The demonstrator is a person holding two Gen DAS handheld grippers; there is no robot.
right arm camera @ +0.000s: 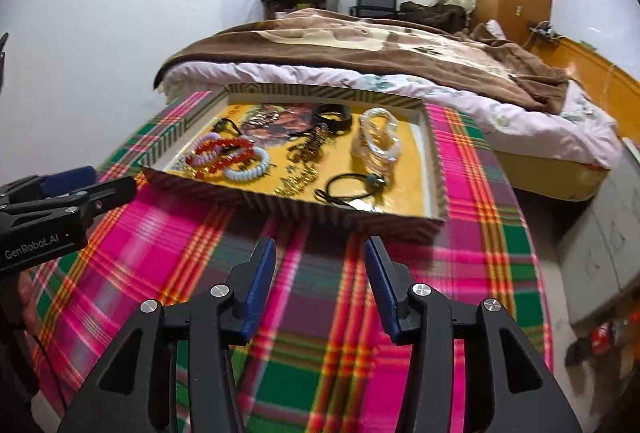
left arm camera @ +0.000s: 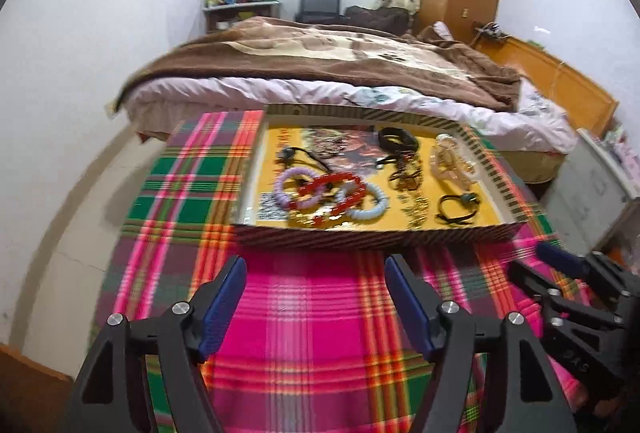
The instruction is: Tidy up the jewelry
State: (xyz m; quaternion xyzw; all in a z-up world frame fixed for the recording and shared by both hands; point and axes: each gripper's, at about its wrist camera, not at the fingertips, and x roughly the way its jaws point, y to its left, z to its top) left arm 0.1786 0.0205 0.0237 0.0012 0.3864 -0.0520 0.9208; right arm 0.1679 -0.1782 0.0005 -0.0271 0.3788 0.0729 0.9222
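I count one shallow striped box (right arm camera: 348,221) on my bench. In it lie two pastel spiral hair ties, one lilac (right arm camera: 204,157) and one pale blue (right arm camera: 250,171), and one red bead bracelet (right arm camera: 230,153) across them. There is one stack of clear bangles (right arm camera: 378,141), whose number I cannot tell. One black band (right arm camera: 334,115) sits at the back. Two black cords, each with a bead, lie front (right arm camera: 354,189) and back left (right arm camera: 228,125). The gold and brown pieces are too blurred to count.

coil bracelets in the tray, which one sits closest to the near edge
The pale blue coil bracelet; the lilac one lies further left and back, under the red beads.
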